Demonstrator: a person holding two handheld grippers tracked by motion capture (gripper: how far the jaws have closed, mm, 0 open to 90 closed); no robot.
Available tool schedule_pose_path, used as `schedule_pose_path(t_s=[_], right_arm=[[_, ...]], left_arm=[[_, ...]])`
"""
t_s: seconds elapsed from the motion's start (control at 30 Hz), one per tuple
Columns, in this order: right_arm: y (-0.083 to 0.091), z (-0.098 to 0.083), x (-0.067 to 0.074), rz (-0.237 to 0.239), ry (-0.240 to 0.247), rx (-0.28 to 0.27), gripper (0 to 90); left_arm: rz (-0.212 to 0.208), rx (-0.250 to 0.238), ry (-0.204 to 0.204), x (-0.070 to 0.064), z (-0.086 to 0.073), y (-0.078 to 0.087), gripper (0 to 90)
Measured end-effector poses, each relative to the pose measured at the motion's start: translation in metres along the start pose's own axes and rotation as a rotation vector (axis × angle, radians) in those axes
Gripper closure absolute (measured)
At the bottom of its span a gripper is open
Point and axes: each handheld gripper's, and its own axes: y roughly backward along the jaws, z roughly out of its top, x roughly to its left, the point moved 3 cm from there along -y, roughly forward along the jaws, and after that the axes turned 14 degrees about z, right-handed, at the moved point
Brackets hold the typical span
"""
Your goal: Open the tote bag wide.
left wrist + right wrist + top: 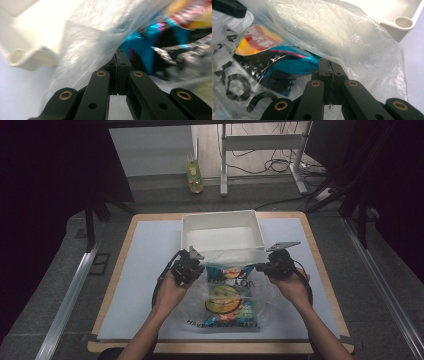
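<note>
Grippers clamp the plastic bag [231, 292]: left gripper [191, 265] at its ten o'clock edge, right gripper [270, 265] at two. White bin [222, 222] sits at twelve.

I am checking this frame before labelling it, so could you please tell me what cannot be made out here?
- Bag print: the high view is too small to read it, and the bottom line is upside down.
- Snack pack: blurred by motion in the left gripper view; the brand is unreadable.
- Tray: in the right gripper view, cut off by the frame edge and partly covered by the bag.
- Tray floor: the near edge is hidden by the bag in the high view.
</note>
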Motion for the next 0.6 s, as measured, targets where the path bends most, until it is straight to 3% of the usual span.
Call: schedule_pose_path(t_s=[0.2,0.4,0.5,0.6], right_arm=[[-0.003,0.004,-0.007,-0.02,-0.005,-0.003,88.6],[-0.005,0.005,-0.012,-0.043,-0.004,-0.007,88.7],[-0.006,0.005,-0.018,-0.055,-0.012,-0.014,88.7],[-0.007,0.006,-0.021,-0.062,-0.015,-0.016,88.7]], left_arm=[[0.063,0.021,0.044,0.014,0.004,-0.012,89.2],[0.102,0.03,0.053,0.019,0.006,-0.024,89.2],[0.127,0.014,0.076,0.023,0.008,-0.032,89.2],[0.149,0.016,0.066,0.024,0.011,-0.036,89.2]])
